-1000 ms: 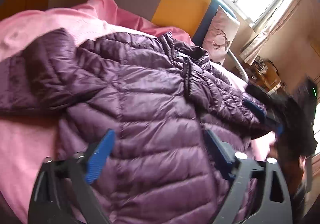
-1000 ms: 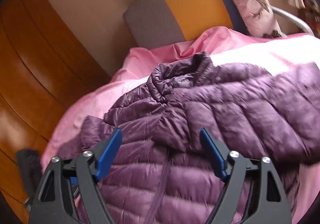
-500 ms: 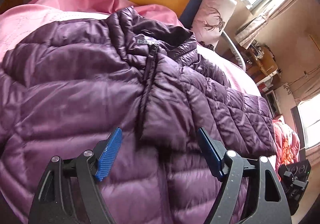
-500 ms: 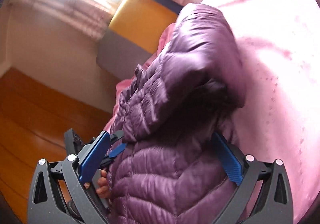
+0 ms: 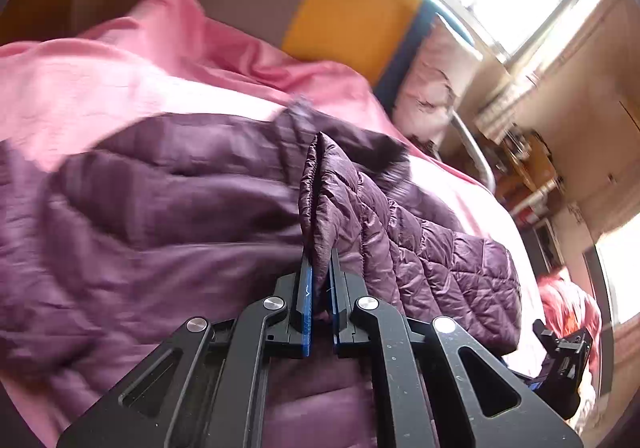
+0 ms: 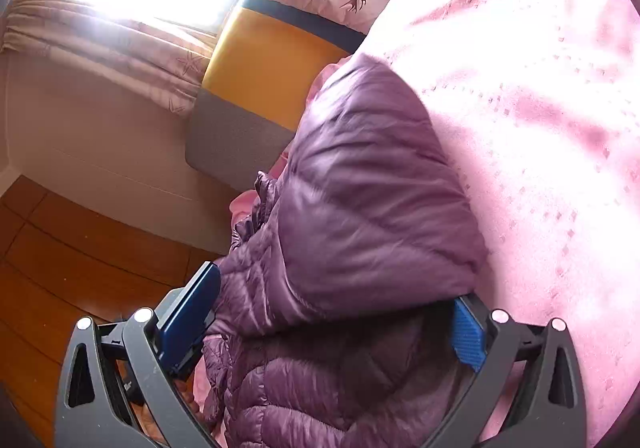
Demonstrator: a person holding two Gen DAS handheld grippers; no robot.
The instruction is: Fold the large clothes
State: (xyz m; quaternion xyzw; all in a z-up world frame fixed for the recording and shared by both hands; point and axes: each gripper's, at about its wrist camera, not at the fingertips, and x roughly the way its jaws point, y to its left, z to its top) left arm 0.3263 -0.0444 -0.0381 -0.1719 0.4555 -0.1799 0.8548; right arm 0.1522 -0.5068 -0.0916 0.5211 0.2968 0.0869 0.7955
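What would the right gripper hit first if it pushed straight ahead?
The jacket. The right gripper is open, with the jacket's puffy bulk already between its fingers and filling the path ahead. Beyond it, probably the pink sheet; depth is unclear.

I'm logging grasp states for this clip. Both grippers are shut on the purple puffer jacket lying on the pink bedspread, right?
Not both. The left gripper is shut on a fold of the purple puffer jacket, but the right wrist view shows the right gripper open, its fingers spread wide on either side of the jacket. The jacket does lie on the pink bedspread.
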